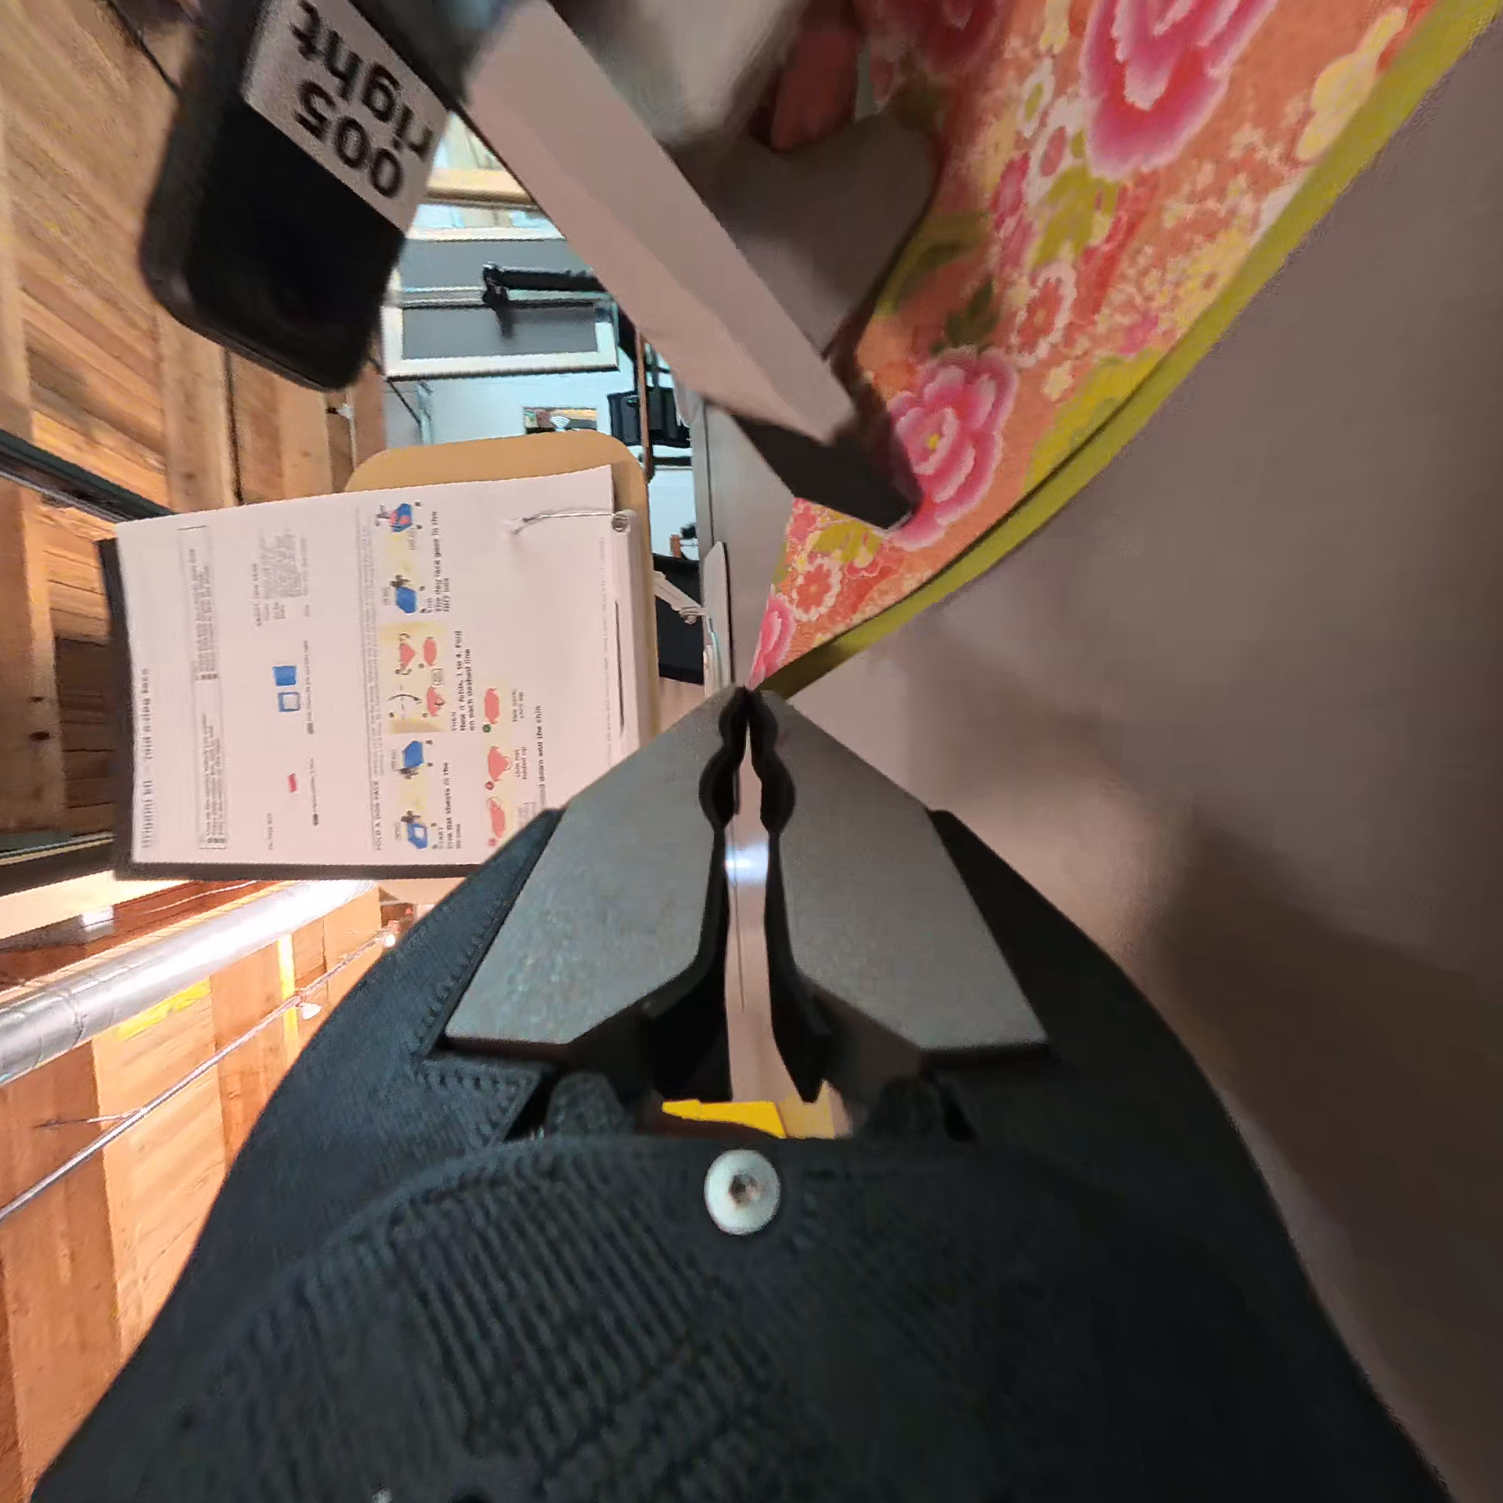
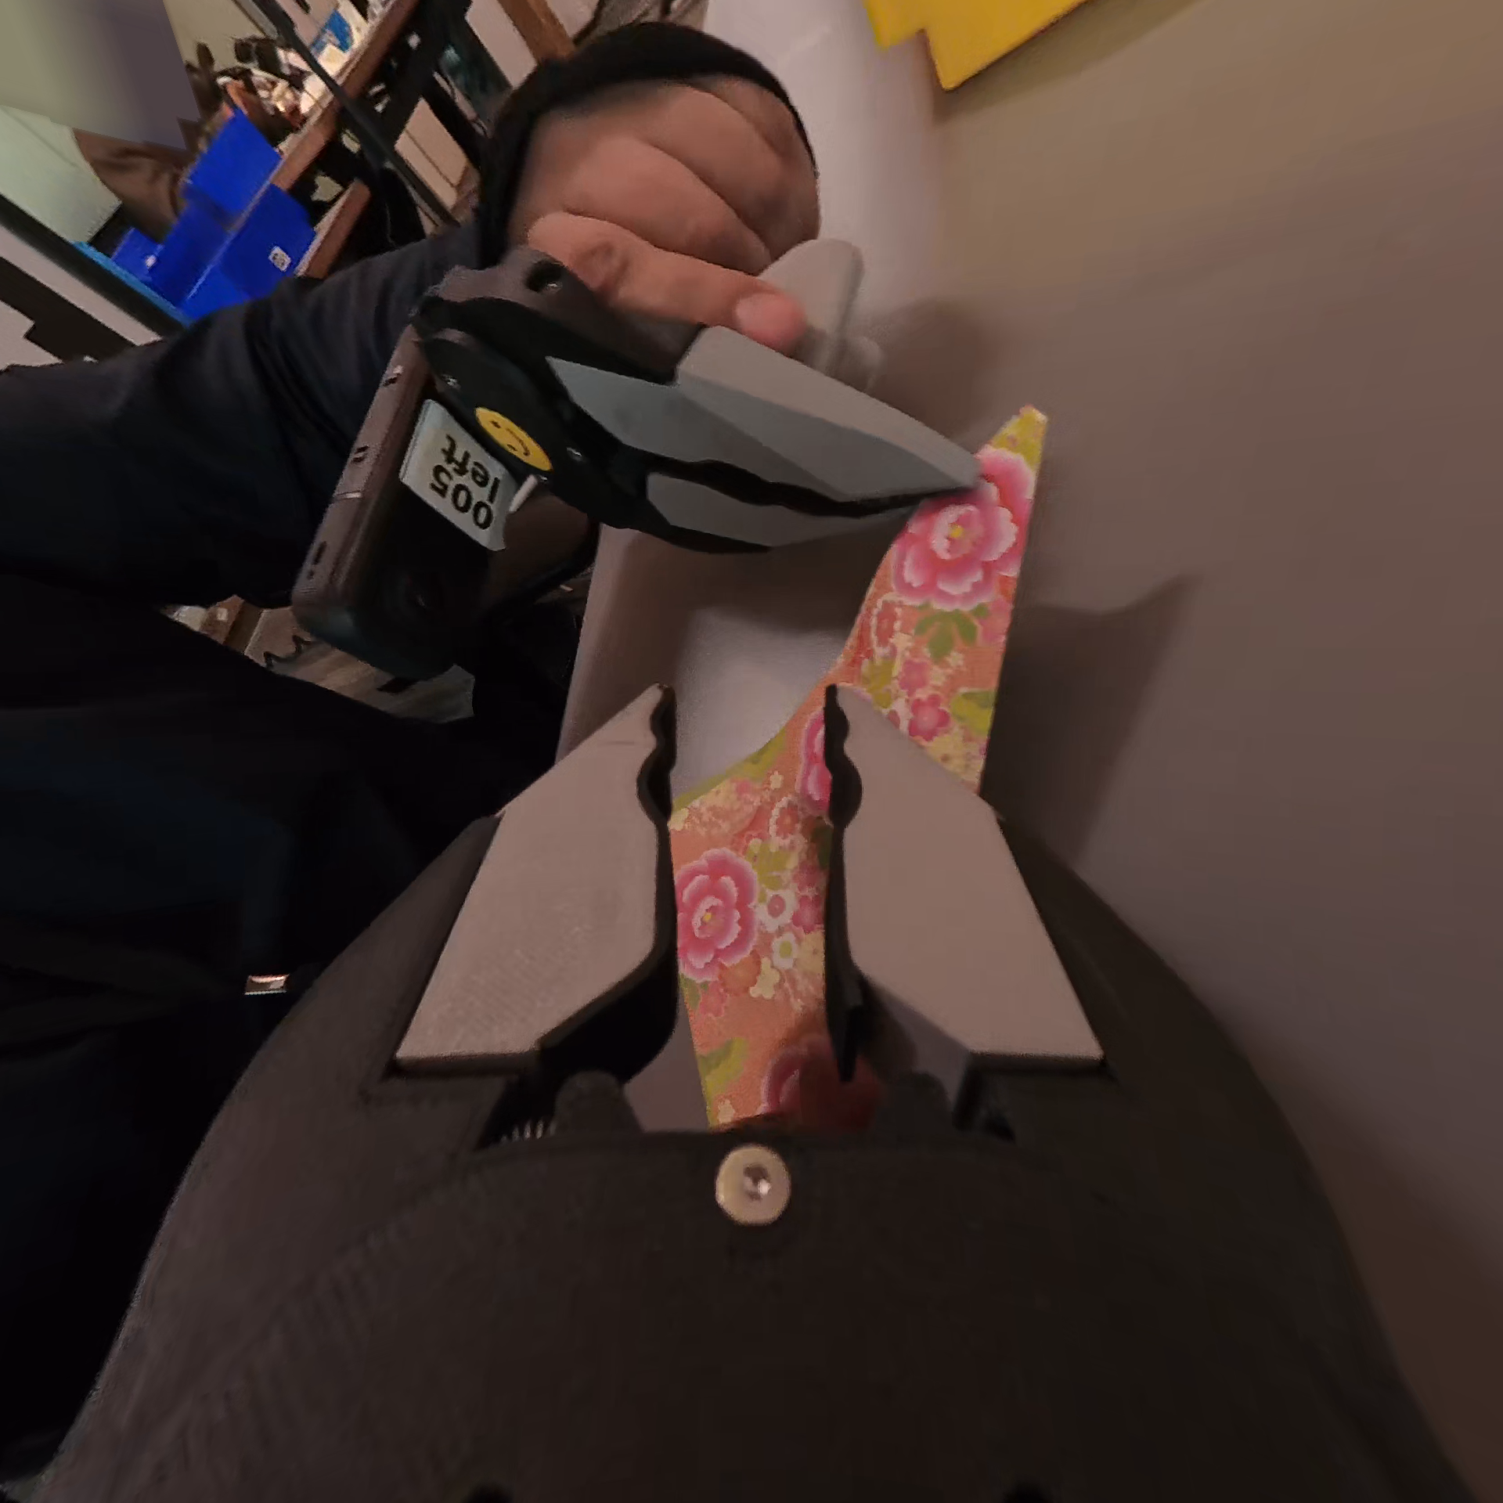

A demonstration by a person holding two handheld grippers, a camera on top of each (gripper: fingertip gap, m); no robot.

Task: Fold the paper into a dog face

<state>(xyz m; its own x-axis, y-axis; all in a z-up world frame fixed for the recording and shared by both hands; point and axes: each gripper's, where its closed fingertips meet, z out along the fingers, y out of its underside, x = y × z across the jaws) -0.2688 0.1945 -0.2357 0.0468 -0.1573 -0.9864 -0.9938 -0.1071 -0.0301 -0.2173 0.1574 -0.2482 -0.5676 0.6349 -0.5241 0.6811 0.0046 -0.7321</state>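
Note:
The paper (image 1: 1098,285) is orange with pink flowers and a yellow-green edge. It lies partly lifted on the grey table (image 1: 1220,813). My left gripper (image 1: 746,693) is shut on one pointed corner of the paper. In the right wrist view the left gripper (image 2: 960,484) pinches the far tip of the paper (image 2: 756,895). My right gripper (image 2: 747,707) is open, with the paper showing between its jaws. In the left wrist view the right gripper (image 1: 882,496) has one fingertip down on the paper's patterned face.
An instruction sheet (image 1: 374,683) stands on a board at the table's far side. A yellow sheet (image 2: 976,32) lies farther along the table (image 2: 1261,407). A person's hand (image 2: 675,220) holds the left gripper. Blue bins (image 2: 220,236) stand behind.

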